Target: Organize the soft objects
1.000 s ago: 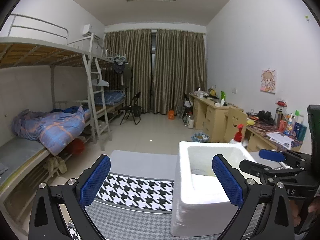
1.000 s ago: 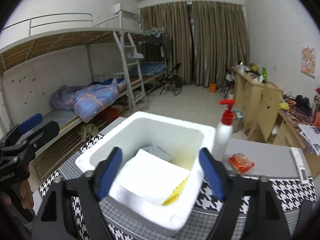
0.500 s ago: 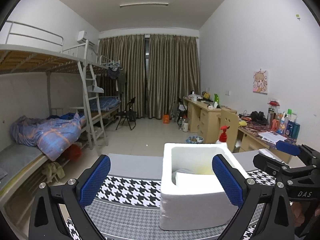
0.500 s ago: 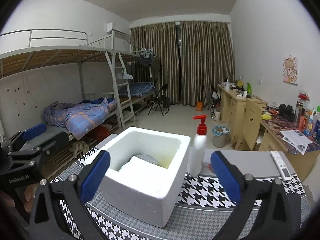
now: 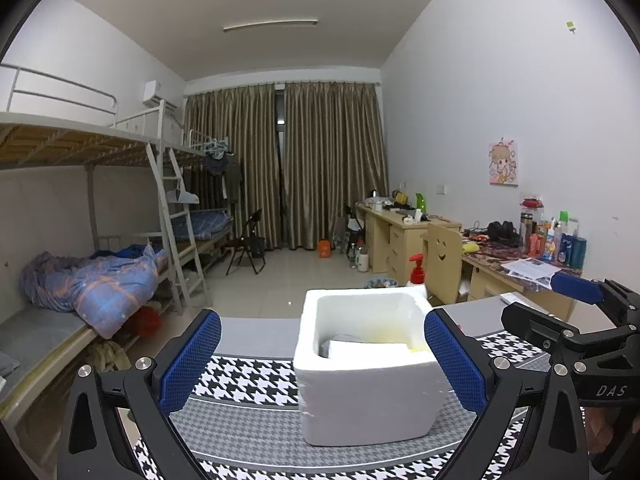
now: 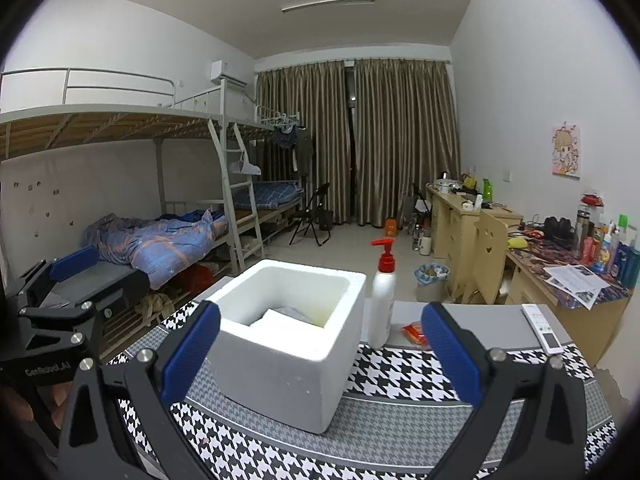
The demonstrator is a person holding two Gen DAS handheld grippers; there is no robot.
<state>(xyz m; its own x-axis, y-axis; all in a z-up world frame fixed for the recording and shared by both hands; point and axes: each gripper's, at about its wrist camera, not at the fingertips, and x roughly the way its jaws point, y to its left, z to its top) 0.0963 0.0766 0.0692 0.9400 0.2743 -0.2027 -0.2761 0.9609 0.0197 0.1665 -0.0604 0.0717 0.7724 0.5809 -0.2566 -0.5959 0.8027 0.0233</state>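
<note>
The right tool (image 6: pixel 320 354) has its two blue pads wide apart, and nothing is between them. They have just been opening. The left tool (image 5: pixel 322 358) is wide apart too and holds nothing. In the right view the left tool sits at 9 o'clock, with a bit of a hand under it.

Past the pads stands the white foam box (image 6: pixel 290 334). It sits on the surface (image 6: pixel 400 420), which has a black and white checked cloth on it. Inside the box lie a white soft pad (image 6: pixel 280 318), a grey one (image 5: pixel 342 340) behind it and something yellow (image 5: pixel 414 350) at the side. I think the soft things go in the box to keep them tidy, and this step looks done.

At 1 o'clock from the box stands a white pump bottle (image 6: pixel 382 300), just beside it. A small red packet (image 6: pixel 414 330) lies near the bottle. A white remote (image 6: pixel 542 328) lies at 3 o'clock, well apart.
</note>
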